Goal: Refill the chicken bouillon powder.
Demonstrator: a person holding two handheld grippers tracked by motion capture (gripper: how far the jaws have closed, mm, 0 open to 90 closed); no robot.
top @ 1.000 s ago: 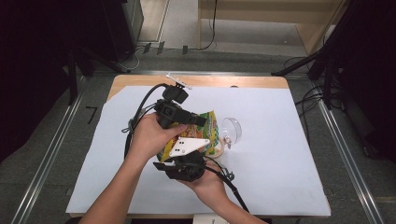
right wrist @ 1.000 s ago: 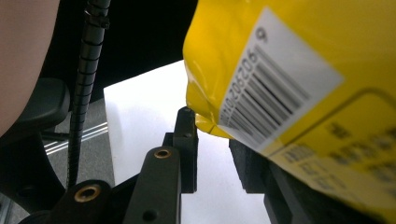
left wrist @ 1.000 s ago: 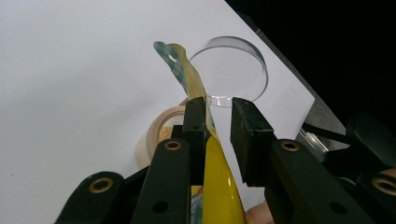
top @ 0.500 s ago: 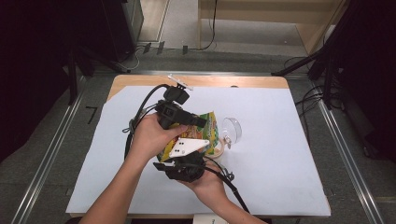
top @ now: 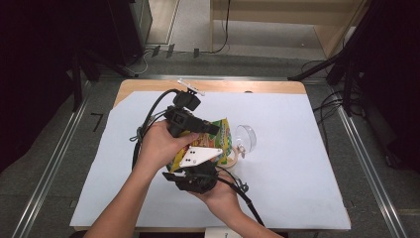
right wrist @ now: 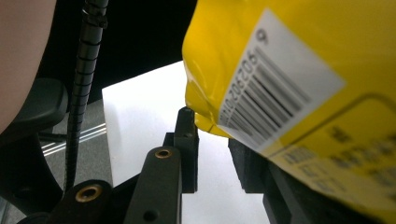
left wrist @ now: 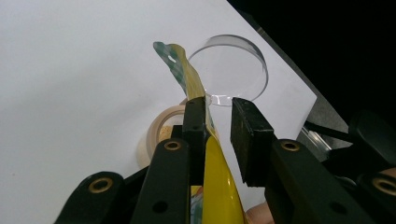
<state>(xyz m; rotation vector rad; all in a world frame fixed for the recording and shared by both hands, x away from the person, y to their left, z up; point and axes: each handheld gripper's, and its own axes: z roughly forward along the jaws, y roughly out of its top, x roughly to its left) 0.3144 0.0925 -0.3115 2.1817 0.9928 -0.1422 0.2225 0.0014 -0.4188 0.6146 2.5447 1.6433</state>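
Showing a yellow snack bag [top: 216, 144] being held above the middle of the white tabletop [top: 297, 173] between two grippers. The left gripper [top: 210, 130], at the bag's 10 o'clock, is standing with jaws slightly apart, the bag's edge lying against one jaw. The right gripper [top: 203, 166], at the bag's 6 o'clock, is likewise parted around the bag's lower edge. A clear plastic cup [top: 246, 139] is lying at 3 o'clock, beside a tape roll [left wrist: 161, 128].
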